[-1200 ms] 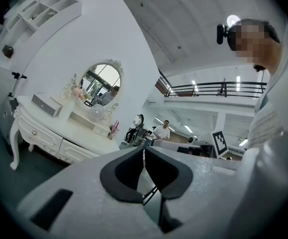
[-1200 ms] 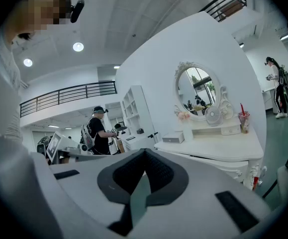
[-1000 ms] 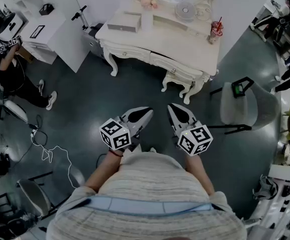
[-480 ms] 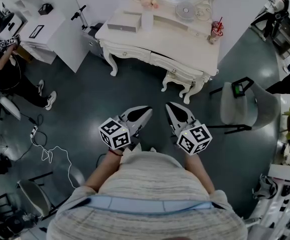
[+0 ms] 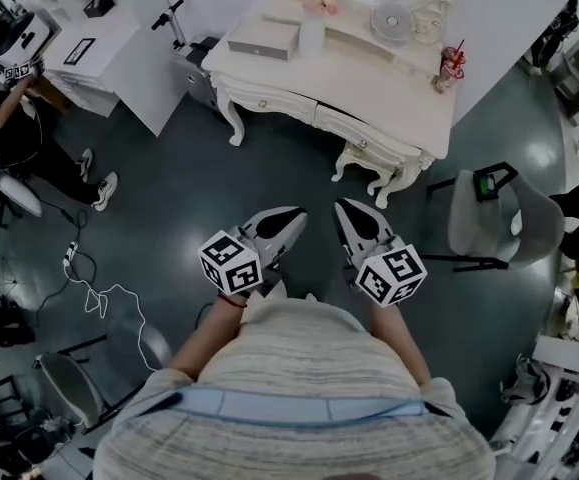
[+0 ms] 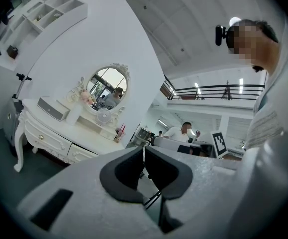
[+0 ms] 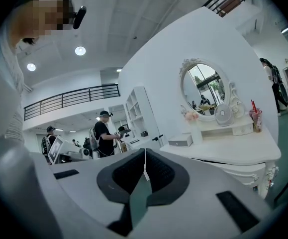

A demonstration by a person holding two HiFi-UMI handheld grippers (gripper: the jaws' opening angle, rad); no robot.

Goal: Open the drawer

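A person stands on a dark floor, well apart from a white dressing table (image 5: 369, 73), holding two grippers level and side by side, probably carried ready for the approach. The left gripper (image 5: 291, 218) has its jaws pressed together on nothing; the right gripper (image 5: 343, 211) is likewise closed and empty. The drawers (image 5: 269, 103), seemingly two, sit closed in the table's front, facing the person.

The dressing desk (image 5: 369, 93) is creamy white, and on it are a pale grey box (image 5: 264, 37), pink flowers (image 5: 319, 0) and a red cup (image 5: 452, 68). The floor (image 5: 169, 188) is glossy dark grey-green. The left gripper (image 5: 291, 216) and right gripper (image 5: 342, 210) are light grey with black-and-white square-patterned cubes. The person's top (image 5: 299, 368) is grey-striped.
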